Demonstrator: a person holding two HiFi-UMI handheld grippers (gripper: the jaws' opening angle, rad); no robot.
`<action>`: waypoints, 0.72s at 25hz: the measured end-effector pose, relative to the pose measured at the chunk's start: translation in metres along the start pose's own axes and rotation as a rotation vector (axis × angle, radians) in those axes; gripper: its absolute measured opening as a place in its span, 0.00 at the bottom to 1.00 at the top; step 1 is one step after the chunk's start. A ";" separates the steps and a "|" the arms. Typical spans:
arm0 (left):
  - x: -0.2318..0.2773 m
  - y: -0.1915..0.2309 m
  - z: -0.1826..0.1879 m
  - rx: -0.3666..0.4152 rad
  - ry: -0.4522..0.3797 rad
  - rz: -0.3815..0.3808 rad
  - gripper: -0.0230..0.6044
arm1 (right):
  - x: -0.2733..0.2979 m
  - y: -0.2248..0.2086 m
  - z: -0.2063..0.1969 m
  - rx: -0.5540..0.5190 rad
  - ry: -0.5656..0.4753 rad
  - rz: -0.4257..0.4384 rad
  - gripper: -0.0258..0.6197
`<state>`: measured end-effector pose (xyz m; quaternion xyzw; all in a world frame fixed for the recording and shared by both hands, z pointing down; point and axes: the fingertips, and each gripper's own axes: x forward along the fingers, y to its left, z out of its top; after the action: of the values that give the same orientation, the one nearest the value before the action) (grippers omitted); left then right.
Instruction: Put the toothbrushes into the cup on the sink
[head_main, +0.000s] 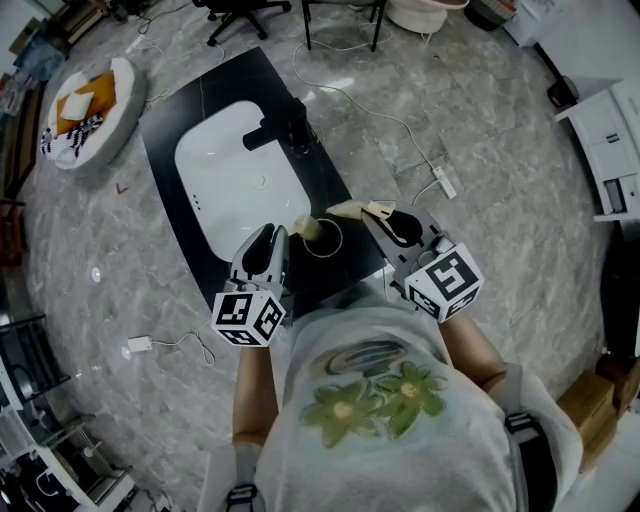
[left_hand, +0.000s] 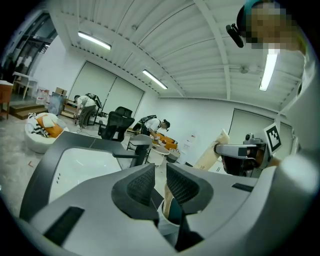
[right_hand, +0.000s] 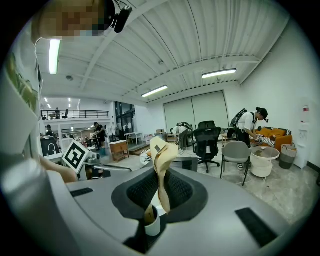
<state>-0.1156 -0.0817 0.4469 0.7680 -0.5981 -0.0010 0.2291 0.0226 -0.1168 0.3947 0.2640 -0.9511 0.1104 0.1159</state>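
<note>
Holding a wrapped toothbrush pinched in the right gripper, just beside the cup at the sink's near edge. Another toothbrush already stands inside. Left gripper: jaws narrowly apart, empty. Judged next: carry the brush over the rim, lower, release.

Open air above white basin; faucet at its far rim, toothbrush inside cup.

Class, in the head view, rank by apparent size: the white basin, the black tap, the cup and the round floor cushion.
Largest to smallest:
white basin
round floor cushion
black tap
cup
The last two look close.
</note>
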 end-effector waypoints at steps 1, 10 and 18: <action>-0.001 0.000 0.000 0.004 0.001 0.003 0.17 | -0.001 0.000 0.000 -0.001 -0.001 0.001 0.13; -0.011 0.006 -0.005 0.034 0.025 0.057 0.07 | -0.005 0.007 0.002 -0.010 -0.002 0.019 0.13; -0.013 0.001 -0.006 0.038 0.035 0.037 0.07 | -0.009 0.018 0.007 -0.008 -0.008 0.047 0.13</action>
<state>-0.1187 -0.0680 0.4493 0.7609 -0.6079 0.0279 0.2250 0.0192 -0.0999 0.3829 0.2417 -0.9579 0.1084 0.1104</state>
